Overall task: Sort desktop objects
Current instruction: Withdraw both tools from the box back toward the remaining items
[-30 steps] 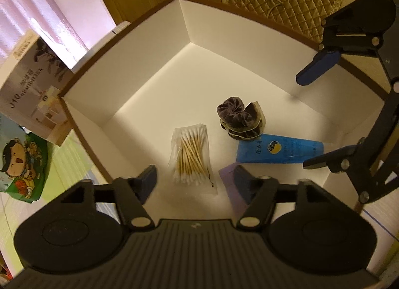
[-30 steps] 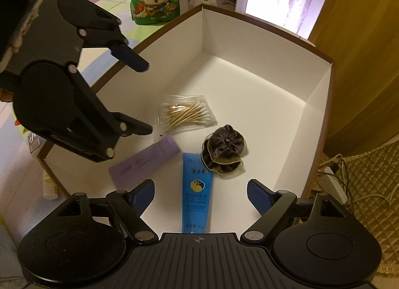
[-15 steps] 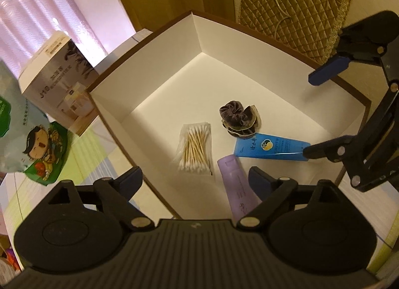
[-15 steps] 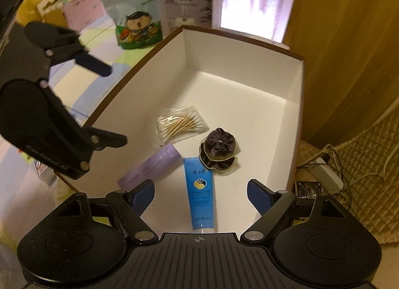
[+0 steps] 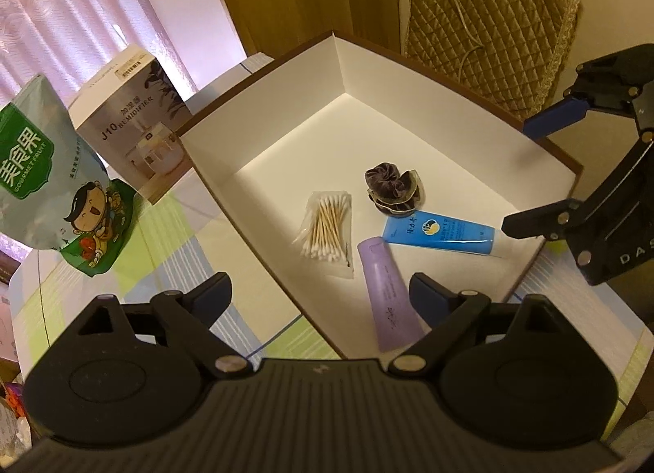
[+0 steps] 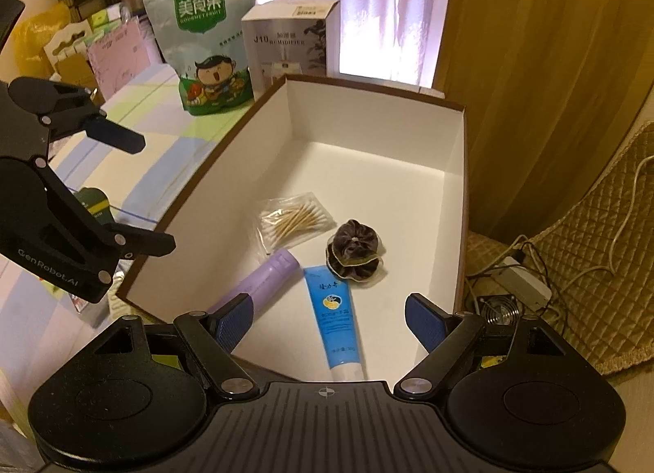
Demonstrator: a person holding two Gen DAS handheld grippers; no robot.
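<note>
In the middle of both frames, lying open: a shallow white box [image 5: 408, 113] [image 6: 368, 170] of smooth card with a thin brown rim, its floor matte and bare toward the far corner. Resting flat on that floor, clustered toward the lower centre of each frame: a clear crinkled bag of cotton swabs [image 5: 327, 230] [image 6: 295, 221] with pale wooden stems and white tips; a dark velvety scrunchie [image 5: 393, 190] [image 6: 354, 255], gathered in soft folds with a glossy olive edge; a blue tube [image 5: 439, 230] [image 6: 336, 314], smooth and flattened at its crimped end, carrying a round yellow-and-white emblem and white characters too small for reading; a lilac tube [image 5: 388, 296] [image 6: 261, 277], rounded at the cap end, bearing faint script, unreadable. Blue tube's cap end touching the scrunchie; lilac tube lying just beside it, the caps nearly meeting.

Hovering over the near rim, at the bottom of the left wrist frame: the left gripper [image 5: 323, 297] [image 6: 135, 191], black ribbed plastic with blue pads, jaws spread wide, gripping nothing. At the bottom of the right wrist frame: the right gripper [image 6: 327, 324] [image 5: 527, 179], same build, jaws also gaping wide, gripping nothing; "GenRobot.AI" printed on the left gripper's body as seen at left of this frame.

Standing outside the box, at upper left: a glossy snack pouch [image 5: 45, 191] [image 6: 204, 44] reading "GOURMET FRUIT" with a cartoon boy, and a grey carton [image 5: 131, 121] [image 6: 292, 40] marked "J10 HUMIDIFIER". Spreading underneath: a pastel checked tablecloth [image 5: 175, 236] [image 6: 163, 105]. At upper right of the left frame: a quilted golden cover [image 5: 482, 15].
</note>
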